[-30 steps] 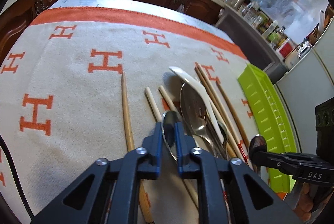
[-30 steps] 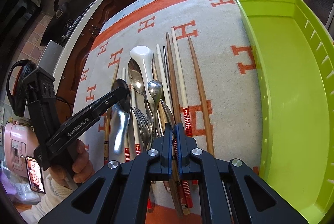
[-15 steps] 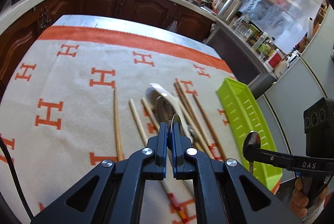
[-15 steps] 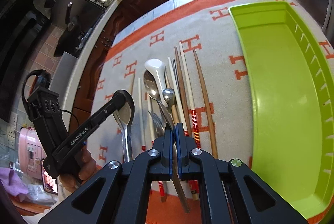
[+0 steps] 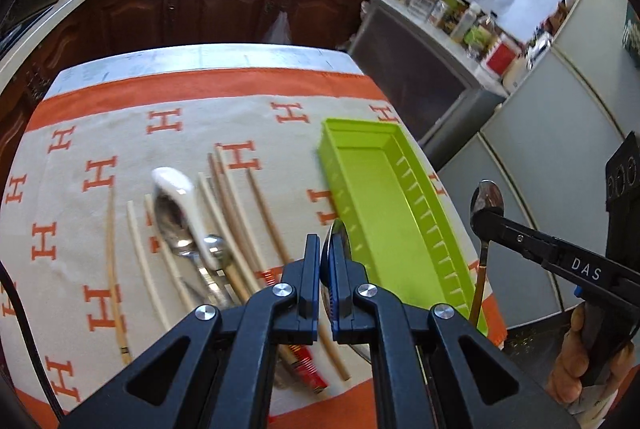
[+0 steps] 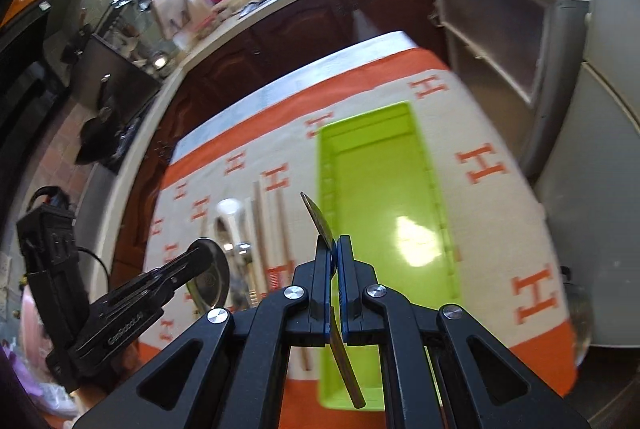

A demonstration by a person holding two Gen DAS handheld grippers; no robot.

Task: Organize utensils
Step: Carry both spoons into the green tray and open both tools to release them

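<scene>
My left gripper (image 5: pixel 326 245) is shut on a metal spoon (image 5: pixel 335 235), whose bowl stands edge-on between the pads, raised above the cloth beside the lime green tray (image 5: pixel 372 197). My right gripper (image 6: pixel 334 249) is shut on another spoon (image 6: pixel 316 217); its handle hangs down over the tray (image 6: pixel 372 181). The two views show each other's gripper: the right gripper (image 5: pixel 478 219) with its spoon bowl (image 5: pixel 487 197), the left gripper (image 6: pixel 204 255) with its spoon bowl (image 6: pixel 212 283). A white ceramic spoon (image 5: pixel 176 185), a metal spoon (image 5: pixel 172 225) and several chopsticks (image 5: pixel 228 205) lie on the cloth.
A beige cloth with orange H marks (image 5: pixel 120 117) covers the table. A hand (image 5: pixel 572 369) grips the right tool. Dark wooden cabinets (image 5: pixel 200 13) and a crowded counter run behind the table. A grey cabinet (image 6: pixel 500 41) stands at the table's right.
Both grippers have lifted off the utensil pile, each with a spoon, and have moved up and toward the green tray. The pile on the cloth stays in place.
</scene>
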